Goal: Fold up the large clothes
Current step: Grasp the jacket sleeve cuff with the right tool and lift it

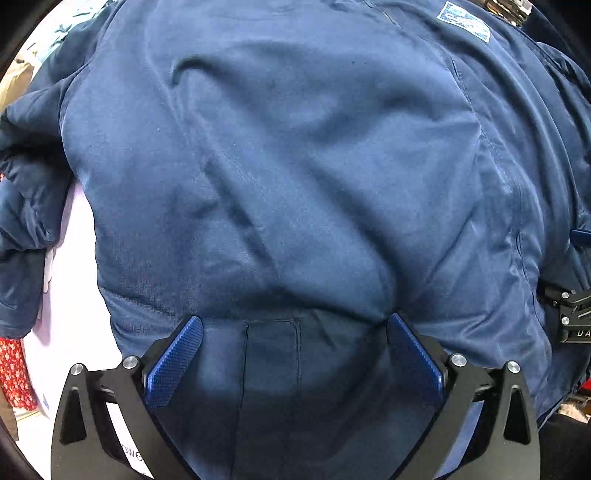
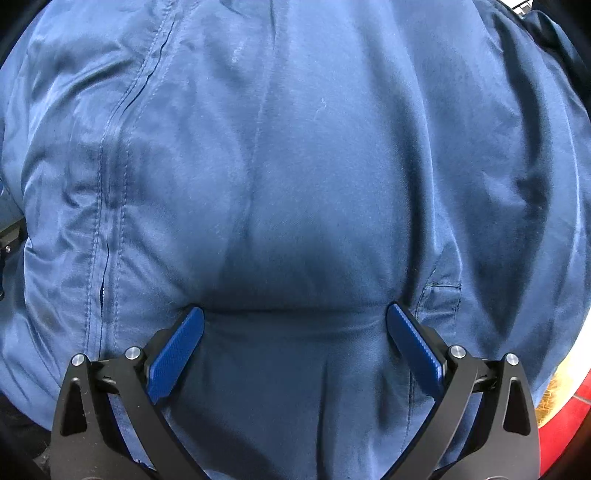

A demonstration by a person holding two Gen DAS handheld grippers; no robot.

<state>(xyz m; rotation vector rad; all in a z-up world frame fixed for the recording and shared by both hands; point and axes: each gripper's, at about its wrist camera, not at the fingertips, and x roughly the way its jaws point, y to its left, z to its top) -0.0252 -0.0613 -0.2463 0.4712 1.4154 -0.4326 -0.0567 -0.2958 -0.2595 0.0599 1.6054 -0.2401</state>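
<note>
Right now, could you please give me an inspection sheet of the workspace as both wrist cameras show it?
Surface: pale lilac sheet showing left of the garment.
Job's things: large navy blue woven jacket spread out, creased, filling both views; white and blue sewn label near its far edge.
Clutter: red floral cloth at the left edge; a red thing with yellowish fuzz at the right.
Grippers: left gripper open, fingers wide apart over the jacket; right gripper open likewise.
Cables: nothing seen.
Surroundings: mostly hidden by the jacket.
</note>
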